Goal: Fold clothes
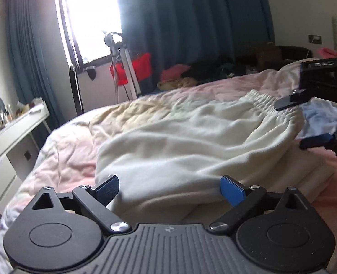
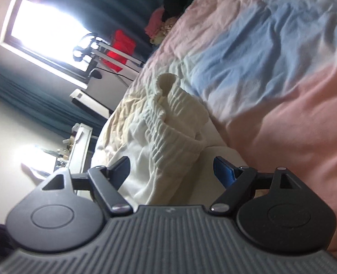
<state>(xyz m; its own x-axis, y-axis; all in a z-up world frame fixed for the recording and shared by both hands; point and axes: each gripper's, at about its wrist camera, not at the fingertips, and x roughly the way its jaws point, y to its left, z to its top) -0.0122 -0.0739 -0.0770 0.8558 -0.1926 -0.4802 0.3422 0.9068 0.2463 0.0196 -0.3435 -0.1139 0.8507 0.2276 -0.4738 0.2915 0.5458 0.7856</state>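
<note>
A cream-white garment (image 1: 191, 141) with a gathered elastic waistband (image 1: 266, 101) lies spread on the bed. My left gripper (image 1: 169, 188) is open, its fingers on either side of the garment's near edge. My right gripper (image 1: 291, 123) shows at the right of the left wrist view, open, beside the waistband. In the right wrist view, which is rolled sideways, the right gripper (image 2: 172, 171) is open with the garment (image 2: 168, 137) and its waistband (image 2: 168, 118) between and ahead of its fingers.
The bed has a rumpled pastel duvet (image 1: 72, 159) in pink, blue and yellow (image 2: 271, 57). A white desk (image 1: 13, 132) with small items stands left. A tripod stand (image 1: 120, 68), red cloth (image 1: 141, 66), a clothes pile (image 1: 202, 73) and teal curtains (image 1: 191, 22) lie beyond the bed.
</note>
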